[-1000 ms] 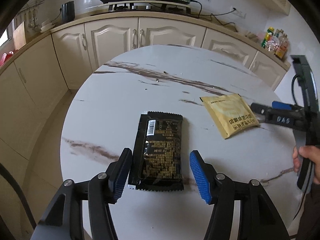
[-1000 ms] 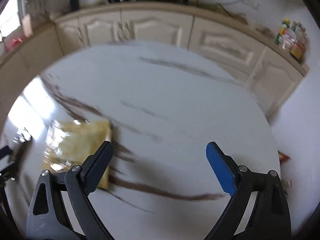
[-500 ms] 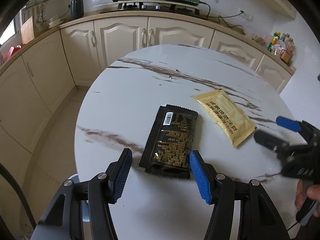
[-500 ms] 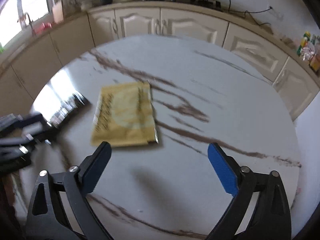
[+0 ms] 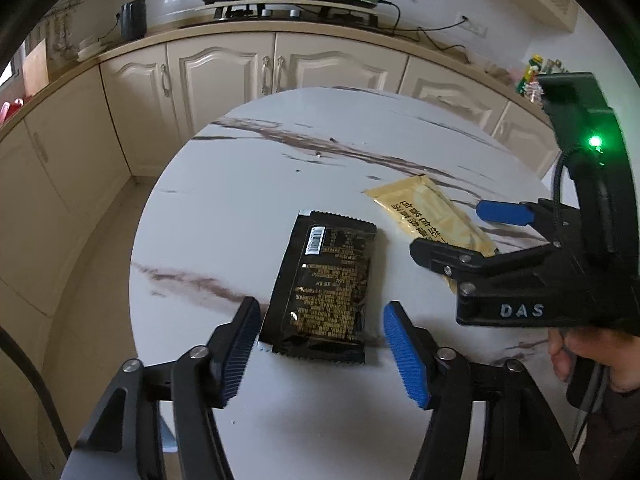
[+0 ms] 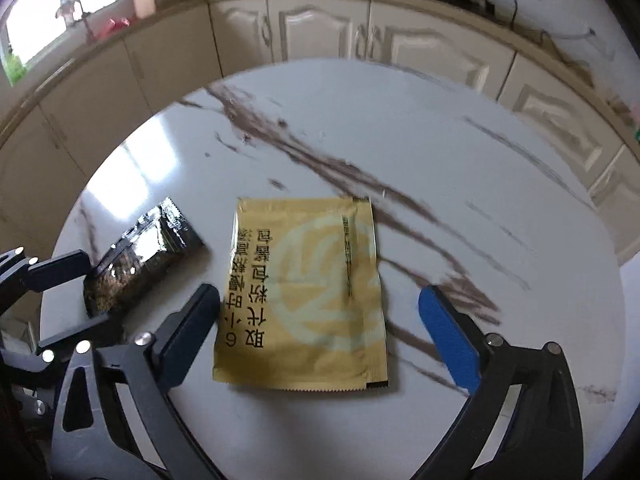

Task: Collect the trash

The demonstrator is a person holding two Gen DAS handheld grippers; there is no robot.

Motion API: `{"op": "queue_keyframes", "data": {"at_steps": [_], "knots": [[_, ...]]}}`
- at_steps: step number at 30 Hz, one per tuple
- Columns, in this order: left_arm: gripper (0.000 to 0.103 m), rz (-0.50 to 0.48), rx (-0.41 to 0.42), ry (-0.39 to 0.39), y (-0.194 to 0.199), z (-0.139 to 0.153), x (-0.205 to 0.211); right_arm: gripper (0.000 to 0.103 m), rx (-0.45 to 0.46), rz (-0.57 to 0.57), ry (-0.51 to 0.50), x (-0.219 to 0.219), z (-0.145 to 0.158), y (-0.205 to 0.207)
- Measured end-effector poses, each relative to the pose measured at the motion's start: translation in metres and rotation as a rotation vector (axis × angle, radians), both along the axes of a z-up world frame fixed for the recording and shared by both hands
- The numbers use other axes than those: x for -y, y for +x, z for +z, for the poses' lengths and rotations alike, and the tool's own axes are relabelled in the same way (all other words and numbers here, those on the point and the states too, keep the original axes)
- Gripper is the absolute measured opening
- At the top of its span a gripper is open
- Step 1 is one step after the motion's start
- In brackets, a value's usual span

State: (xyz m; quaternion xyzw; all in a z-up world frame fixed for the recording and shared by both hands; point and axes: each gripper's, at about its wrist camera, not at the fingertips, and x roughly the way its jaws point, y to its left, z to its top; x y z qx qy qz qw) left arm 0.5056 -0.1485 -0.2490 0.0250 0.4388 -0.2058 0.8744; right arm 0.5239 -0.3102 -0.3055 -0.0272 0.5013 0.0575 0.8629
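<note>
**Blue pads spread over two wrappers**

Your left gripper [image 5: 320, 344] is spread wide, its pads flanking the near end of the black wrapper [image 5: 328, 284] without touching it. Your right gripper [image 6: 320, 320] gapes equally wide, straddling the yellow sachet [image 6: 304, 296]. Both packets lie flat, side by side, apart, on the marble table [image 5: 224, 208].

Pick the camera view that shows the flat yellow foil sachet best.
The right wrist view: the flat yellow foil sachet lies whole and face-up between the open right claw fingers, print readable. In the left wrist view the sachet is smaller, off to the side, its near end hidden behind the right claw.
</note>
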Motion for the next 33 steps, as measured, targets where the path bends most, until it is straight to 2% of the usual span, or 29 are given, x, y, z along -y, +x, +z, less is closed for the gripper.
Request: {"op": "queue_keyframes", "data": {"at_steps": [3, 5, 6, 7, 8, 15, 19, 25, 26, 29, 31, 33], "knots": [[0.063, 0.0, 0.009, 0.012, 0.003, -0.002, 0.003, 0.099, 0.019, 0.007, -0.001, 0.0, -0.001, -0.005], [0.063, 0.005, 0.004, 0.011, 0.006, -0.002, 0.004, 0.094, 0.025, 0.019, -0.001, -0.001, 0.0, -0.008], [0.063, 0.008, 0.004, 0.009, 0.007, -0.002, 0.004, 0.086, 0.031, 0.027, 0.001, -0.001, 0.001, -0.009], [0.063, 0.009, 0.004, 0.011, 0.007, -0.003, 0.005, 0.065, 0.04, 0.036, 0.005, -0.002, 0.003, -0.011], [0.063, 0.009, 0.006, 0.013, 0.008, -0.003, 0.006, 0.059, 0.048, 0.042, 0.006, -0.003, 0.006, -0.013], [0.065, 0.004, 0.014, 0.027, 0.009, -0.005, 0.009, 0.051, 0.062, 0.046, 0.028, 0.0, 0.008, -0.015], [0.068, -0.003, 0.017, 0.034, 0.012, -0.006, 0.012, 0.045, 0.071, 0.027, 0.073, 0.008, 0.01, -0.017], [0.069, -0.001, 0.048, 0.11, 0.02, -0.01, 0.026, 0.044, 0.086, 0.025, 0.077, 0.007, 0.009, -0.022], [0.067, -0.006, 0.055, 0.104, 0.022, -0.01, 0.026, 0.044, 0.093, 0.023, 0.077, 0.006, 0.009, -0.023], [0.044, -0.024, 0.065, 0.084, 0.023, -0.009, 0.026, 0.044, 0.097, 0.013, 0.094, 0.008, 0.01, -0.024], [0.042, -0.042, 0.069, 0.084, 0.026, -0.01, 0.026, 0.044, 0.097, 0.011, 0.099, 0.01, 0.01, -0.024], [0.035, -0.046, 0.065, 0.061, 0.027, -0.011, 0.022, 0.043, 0.098, 0.004, 0.107, 0.01, 0.01, -0.024]]}}
